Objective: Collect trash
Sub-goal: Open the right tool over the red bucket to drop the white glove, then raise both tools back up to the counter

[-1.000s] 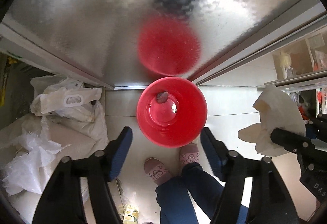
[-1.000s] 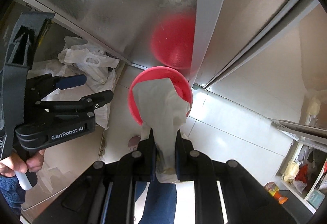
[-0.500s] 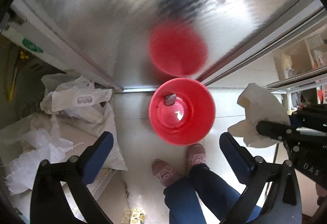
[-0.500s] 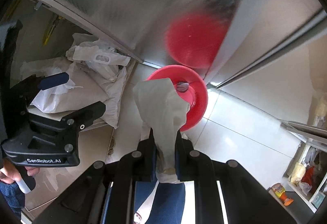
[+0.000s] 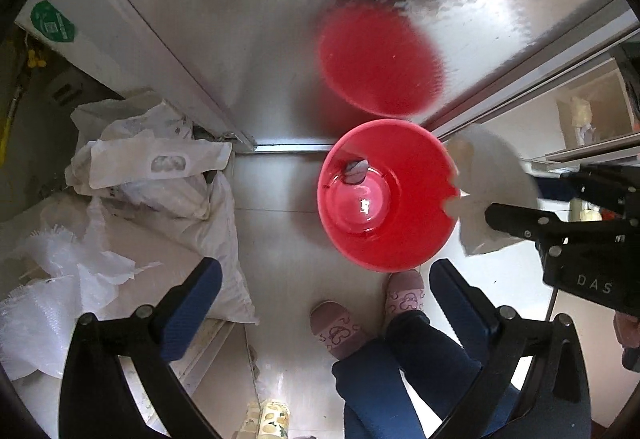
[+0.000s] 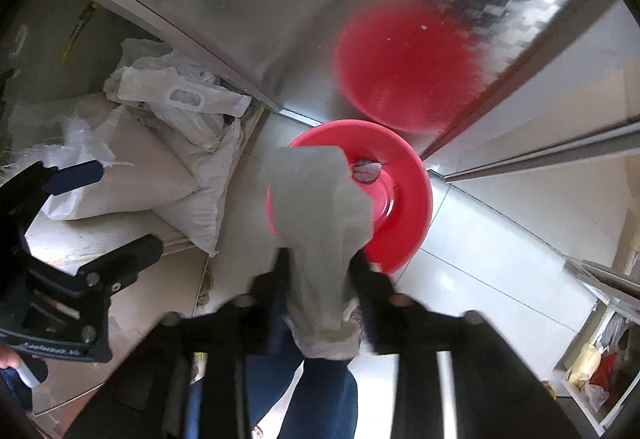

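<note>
A red bin [image 5: 384,195] stands on the pale tiled floor against a metal door, with one small crumpled scrap [image 5: 356,169] at its bottom. My left gripper [image 5: 324,269] points down at the floor beside the bin, open wide with nothing between its blue pads. My right gripper [image 6: 320,259] hangs over the near rim of the bin [image 6: 404,195]. Its jaws are opening, and a crumpled white tissue [image 6: 320,207] still stands loosely between the blurred fingers. In the left wrist view the tissue [image 5: 492,179] shows just right of the bin's rim.
White sacks and plastic bags [image 5: 160,191] are piled to the left of the bin. The brushed metal door [image 5: 248,39] behind mirrors the bin. A person's feet in pink slippers [image 5: 336,327] stand close in front. Shelves with clutter [image 6: 592,367] sit at the right.
The left jaws spread wide and that gripper sank and shifted left of the bin. The right gripper came down toward the bin, and its jaws parted around the tissue.
</note>
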